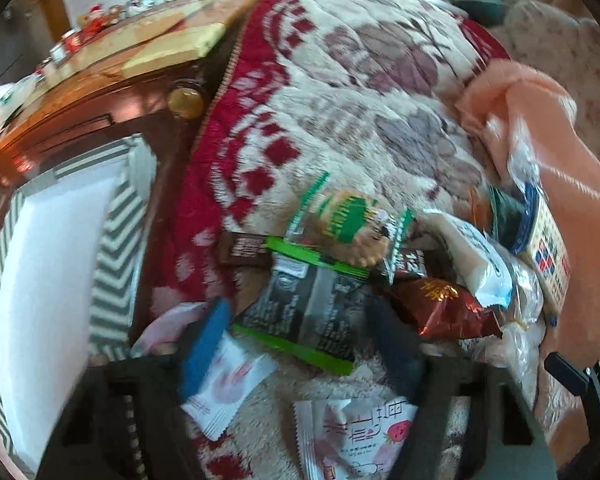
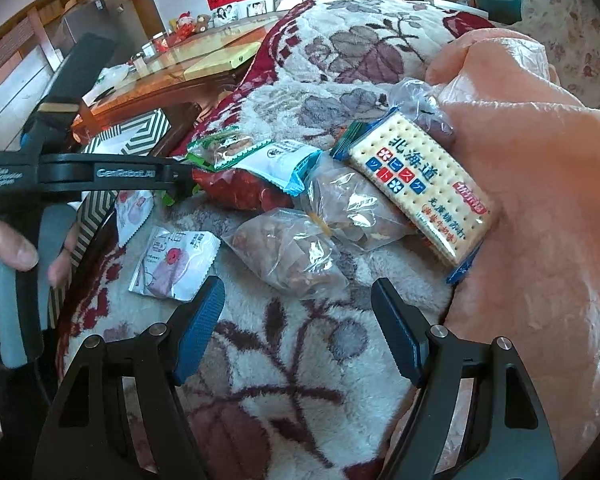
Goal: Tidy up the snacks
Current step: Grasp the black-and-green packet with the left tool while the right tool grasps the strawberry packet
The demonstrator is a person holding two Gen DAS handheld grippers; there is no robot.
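A heap of snacks lies on a floral blanket [image 1: 340,80]. In the left wrist view my left gripper [image 1: 300,316] is open, its fingers on either side of a black and green packet [image 1: 308,312]. Around it lie a green cookie pack [image 1: 348,220], a red foil pack [image 1: 444,308] and white strawberry sachets [image 1: 356,436]. In the right wrist view my right gripper [image 2: 298,300] is open and empty above the blanket, just short of a clear bag of nuts [image 2: 288,252]. A cracker pack [image 2: 420,188] leans on an orange cloth [image 2: 540,240].
A box with a grey chevron rim and white inside [image 1: 116,256] stands left of the blanket. A wooden glass-topped table [image 1: 112,60] is behind it. The left hand-held gripper [image 2: 60,172] shows in the right wrist view, over the left of the pile.
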